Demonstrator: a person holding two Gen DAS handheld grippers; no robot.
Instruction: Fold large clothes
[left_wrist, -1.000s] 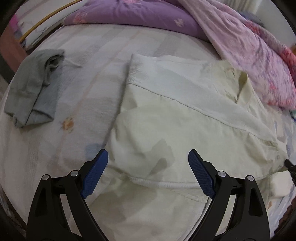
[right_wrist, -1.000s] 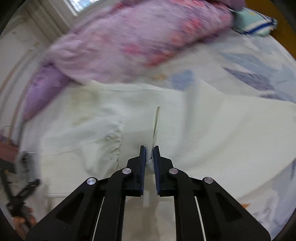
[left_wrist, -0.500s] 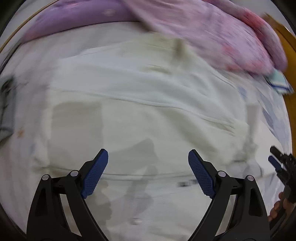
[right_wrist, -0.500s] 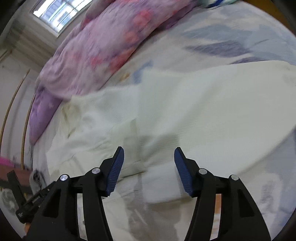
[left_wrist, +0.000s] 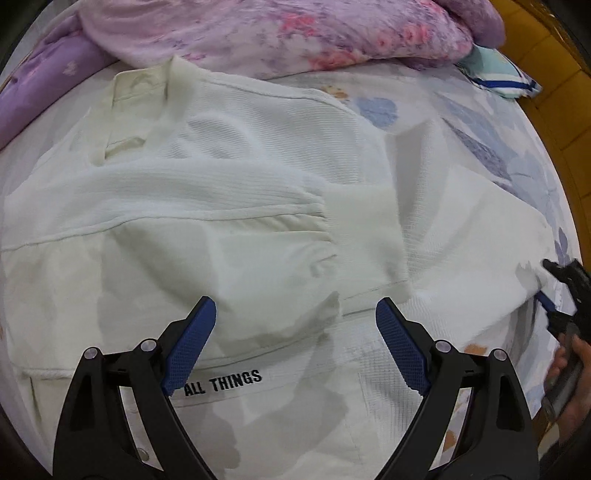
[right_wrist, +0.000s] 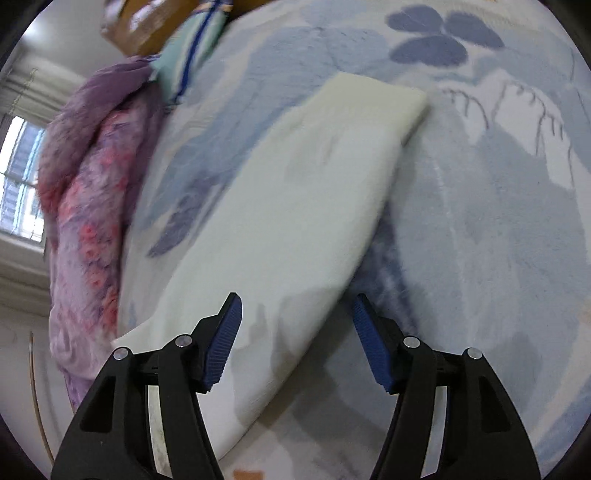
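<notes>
A large cream-white sweatshirt (left_wrist: 240, 177) lies spread on the bed, with black "ALL THINGS" lettering near its lower part. One sleeve is folded across the body, its cuff (left_wrist: 365, 229) near the middle. My left gripper (left_wrist: 295, 343) is open and empty, hovering over the lower body. The other sleeve (right_wrist: 303, 206) stretches out to the right on the bedsheet. My right gripper (right_wrist: 295, 343) is open and empty, straddling that sleeve near its shoulder end. It also shows at the right edge of the left wrist view (left_wrist: 557, 295).
A pink and purple floral quilt (left_wrist: 295, 33) is piled along the far side of the bed. A teal striped pillow (left_wrist: 498, 74) lies at the far right by a wooden bed frame (left_wrist: 546, 92). The blue-leaf bedsheet (right_wrist: 498, 221) surrounds the sleeve.
My right gripper let go of the folded sleeve, opened and swung right to the other sleeve. My left gripper stayed open and swung right over the sweatshirt body.
</notes>
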